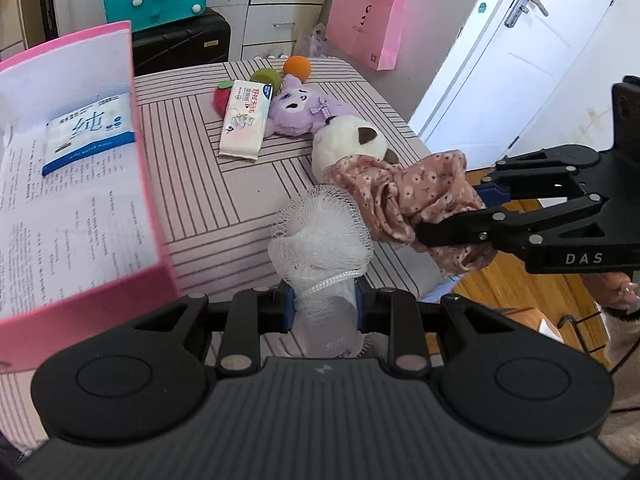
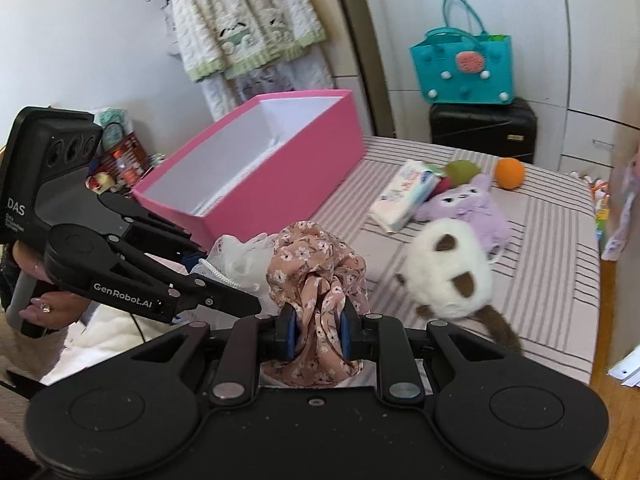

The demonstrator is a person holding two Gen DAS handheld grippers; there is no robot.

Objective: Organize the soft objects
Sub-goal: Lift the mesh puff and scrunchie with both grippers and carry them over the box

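Observation:
My left gripper (image 1: pixel 323 307) is shut on a white mesh bath puff (image 1: pixel 320 232), held up above the striped cushion (image 1: pixel 192 168). My right gripper (image 2: pixel 316 330) is shut on a pink floral scrunchie (image 2: pixel 316 264); the same scrunchie (image 1: pixel 404 200) and right gripper (image 1: pixel 472 216) show at the right of the left wrist view. The left gripper (image 2: pixel 224 292) with the puff (image 2: pixel 240 256) appears at the left of the right wrist view. A pink box (image 2: pixel 280 160) stands open on the cushion, with a blue-and-white tissue pack (image 1: pixel 90 134) inside.
On the striped cushion (image 2: pixel 540 280) lie a white cat plush (image 2: pixel 452 272), a purple plush (image 1: pixel 300 110), a tissue pack (image 1: pixel 246 120), an orange ball (image 2: pixel 509 173), a green ball (image 1: pixel 266 77) and a red strawberry toy (image 1: pixel 221 98). A pink bag (image 1: pixel 366 38) and teal bag (image 2: pixel 460 68) stand behind.

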